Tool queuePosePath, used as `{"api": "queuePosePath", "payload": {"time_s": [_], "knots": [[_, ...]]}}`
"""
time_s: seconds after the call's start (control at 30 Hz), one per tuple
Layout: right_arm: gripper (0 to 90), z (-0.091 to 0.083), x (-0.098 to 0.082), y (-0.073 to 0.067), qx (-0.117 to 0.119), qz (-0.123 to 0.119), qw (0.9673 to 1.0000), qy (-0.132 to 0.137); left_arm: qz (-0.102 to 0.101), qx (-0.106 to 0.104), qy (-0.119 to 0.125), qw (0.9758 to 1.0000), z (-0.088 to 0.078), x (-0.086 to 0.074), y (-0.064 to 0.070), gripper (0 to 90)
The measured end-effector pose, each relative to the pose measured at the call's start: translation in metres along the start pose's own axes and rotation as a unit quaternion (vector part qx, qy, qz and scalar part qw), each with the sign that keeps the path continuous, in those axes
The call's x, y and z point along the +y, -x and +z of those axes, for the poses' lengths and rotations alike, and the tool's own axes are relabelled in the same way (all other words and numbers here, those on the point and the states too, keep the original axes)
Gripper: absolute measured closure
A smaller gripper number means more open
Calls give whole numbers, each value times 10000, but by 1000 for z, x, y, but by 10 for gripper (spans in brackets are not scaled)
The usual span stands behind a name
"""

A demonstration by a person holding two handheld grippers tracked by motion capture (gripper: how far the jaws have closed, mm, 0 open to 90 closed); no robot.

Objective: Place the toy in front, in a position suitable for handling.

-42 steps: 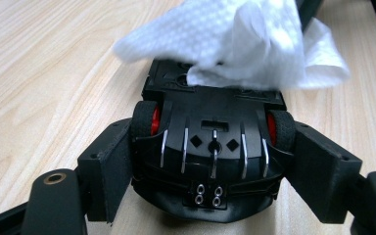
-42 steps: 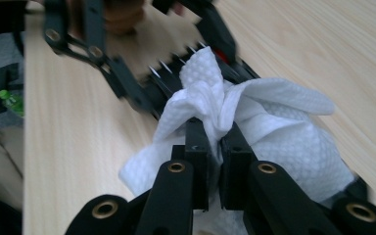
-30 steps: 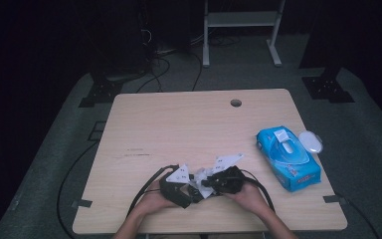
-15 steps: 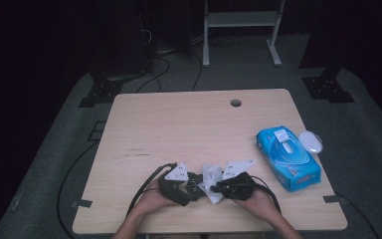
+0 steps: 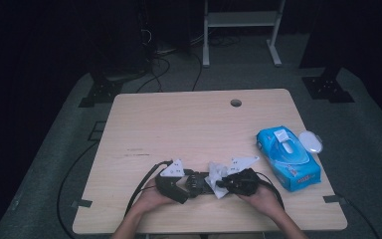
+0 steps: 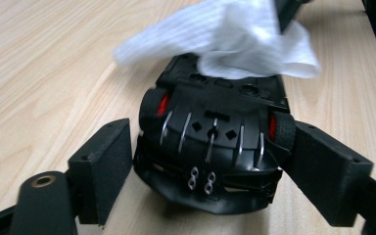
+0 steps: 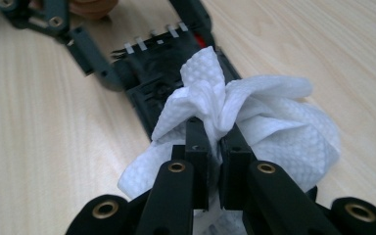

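Observation:
A black toy car (image 6: 215, 112) lies upside down on the wooden table (image 5: 179, 129), its chrome underside parts and red wheel hubs showing. My left gripper (image 6: 213, 147) straddles its near end. Its jaws have just been opening and the car sits between the pads with a thin gap at the left pad. From the high view, the left gripper (image 5: 195, 185) points right at the car (image 5: 201, 180). My right gripper (image 7: 214, 132) is shut on a crumpled white wipe (image 7: 274, 122), which rests on the car's (image 7: 147, 83) far end. From above, the wipe (image 5: 215, 172) sits between both hands.
A blue pack of wet wipes (image 5: 288, 157) lies at the right of the table, with a white oval lid (image 5: 311, 142) beside it. A cable hole (image 5: 236, 103) sits near the far edge. Cables and a white frame stand on the floor behind.
The right gripper has shifted a little to the right with the wipe over the car. The left hand has stayed where it was.

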State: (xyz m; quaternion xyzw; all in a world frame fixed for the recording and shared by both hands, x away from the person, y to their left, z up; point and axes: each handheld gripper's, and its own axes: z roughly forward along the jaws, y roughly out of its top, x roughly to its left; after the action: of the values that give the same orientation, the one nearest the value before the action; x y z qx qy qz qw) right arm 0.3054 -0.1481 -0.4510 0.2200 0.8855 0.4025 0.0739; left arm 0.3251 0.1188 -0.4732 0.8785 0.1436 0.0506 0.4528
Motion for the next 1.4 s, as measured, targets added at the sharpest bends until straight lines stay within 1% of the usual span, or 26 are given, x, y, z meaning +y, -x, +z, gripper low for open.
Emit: {"api": "queuePosePath", "payload": {"time_s": [0.07,0.13,0.17,0.2,0.23,0.3,0.37,0.43,0.47,0.57,0.6,0.63,0.67,0.73,0.77,0.8,0.87,0.9,0.97,1.0,1.07,1.1,1.13,1.17,1.3,1.4], "knots": [[846,0,0,-3,-17,-74,10000,-18,79,20,-56,10000,0,0,0,189],[847,0,1,-4,-1,-53,10000,6,171,3,-168,9997,1,-1,0,201],[847,0,4,-4,37,-30,10000,87,197,8,-203,9996,1,-2,0,247],[847,0,4,-4,37,-30,10000,87,182,-32,-187,9997,1,-2,-1,247],[847,3,7,-4,235,28,9997,113,188,-22,-139,9997,1,-2,-1,247],[847,11,13,-10,274,-91,9995,129,316,20,-150,9994,1,0,1,249],[847,19,23,-15,415,-130,9989,158,311,-20,-154,9994,2,-1,2,249],[846,30,35,-21,455,-208,9986,176,348,-78,-111,9993,1,-1,2,268],[846,30,35,-21,455,-208,9986,176,382,-32,-108,9992,2,0,3,268],[846,38,42,-19,431,-202,9987,171,402,-35,-124,9991,1,-1,3,270],[846,39,43,-18,401,-164,9989,177,407,-36,-133,9991,1,-1,3,270],[846,40,43,-14,301,-109,9993,175,403,-34,-132,9991,1,-1,4,269],[846,40,43,-14,301,-109,9993,175,409,-28,-137,9991,1,-1,3,269],[845,36,40,-9,171,-74,9997,157,405,-25,-136,9991,1,-1,3,270],[844,30,36,-3,-3,-30,9999,129,388,-35,-133,9992,2,-1,3,270],[844,30,36,-3,-3,-30,9999,129,382,-37,-122,9992,2,-1,3,270],[845,24,31,2,-141,58,9998,116,352,-39,-104,9993,2,-1,3,269],[845,23,27,4,-103,206,9996,173,346,-36,-101,9993,2,-1,3,267],[846,24,26,3,-68,207,9996,201,270,-54,-103,9996,2,-1,2,264],[846,25,26,0,-38,151,9996,227,221,-74,-108,9997,3,-1,1,259],[845,29,28,-5,161,52,9995,259,162,-116,-113,9997,3,-2,-1,257],[845,31,30,-8,180,-29,9995,241,156,-116,-118,9997,3,-2,-1,259],[845,31,30,-8,180,-29,9995,241,170,-122,-117,9997,2,-2,0,259],[845,31,31,-8,202,-34,9995,244,247,-89,-108,9996,2,-1,1,262],[834,33,33,-6,79,85,9993,366,373,-40,-75,9993,2,0,2,265],[834,39,37,-6,-99,128,9990,408,369,-40,-120,9992,2,0,2,265]]}}
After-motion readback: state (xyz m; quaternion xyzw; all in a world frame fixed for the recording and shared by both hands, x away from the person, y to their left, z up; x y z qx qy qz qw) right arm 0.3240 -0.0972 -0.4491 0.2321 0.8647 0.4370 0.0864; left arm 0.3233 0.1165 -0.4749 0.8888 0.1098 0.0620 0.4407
